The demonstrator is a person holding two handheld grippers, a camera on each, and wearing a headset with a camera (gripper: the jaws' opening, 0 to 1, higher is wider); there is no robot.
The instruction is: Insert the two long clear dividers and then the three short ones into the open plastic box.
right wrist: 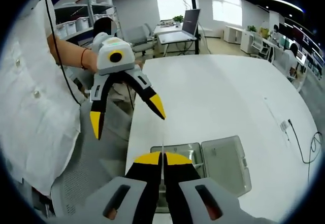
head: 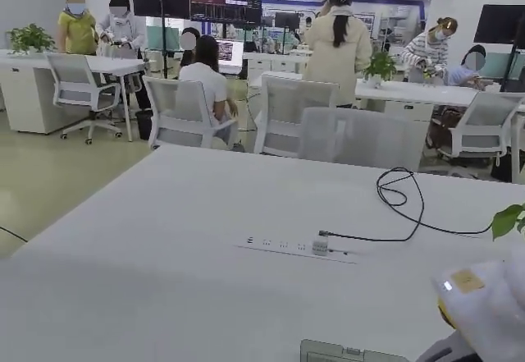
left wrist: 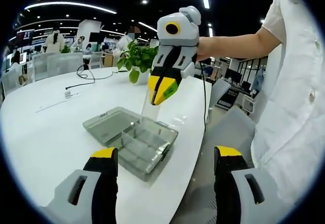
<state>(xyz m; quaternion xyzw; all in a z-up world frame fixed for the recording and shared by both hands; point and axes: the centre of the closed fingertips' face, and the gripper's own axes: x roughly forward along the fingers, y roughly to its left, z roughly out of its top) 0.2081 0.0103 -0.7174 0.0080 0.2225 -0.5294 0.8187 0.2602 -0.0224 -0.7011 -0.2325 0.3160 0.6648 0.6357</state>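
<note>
**Clear plastic divider (left wrist: 151, 111) gripped above the box**

This clear plastic divider hangs from the right tool (left wrist: 163, 91), whose yellow-tipped jaws are clenched on its top edge. In the right gripper view it shows edge-on as a fine line between the closed tips. I cannot tell whether it is a long one or a short one. Below it sits the open grey-tinted clear plastic box (left wrist: 144, 145), with its flat lid (left wrist: 108, 124) folded out beside it, near the edge of the white counter (left wrist: 40, 137). The left tool (left wrist: 166, 153) is released, its jaws spread wide, and it is not touching the box. Farther along the counter are a potted green plant (left wrist: 138, 59) and a looping black cable (left wrist: 87, 73).
</note>
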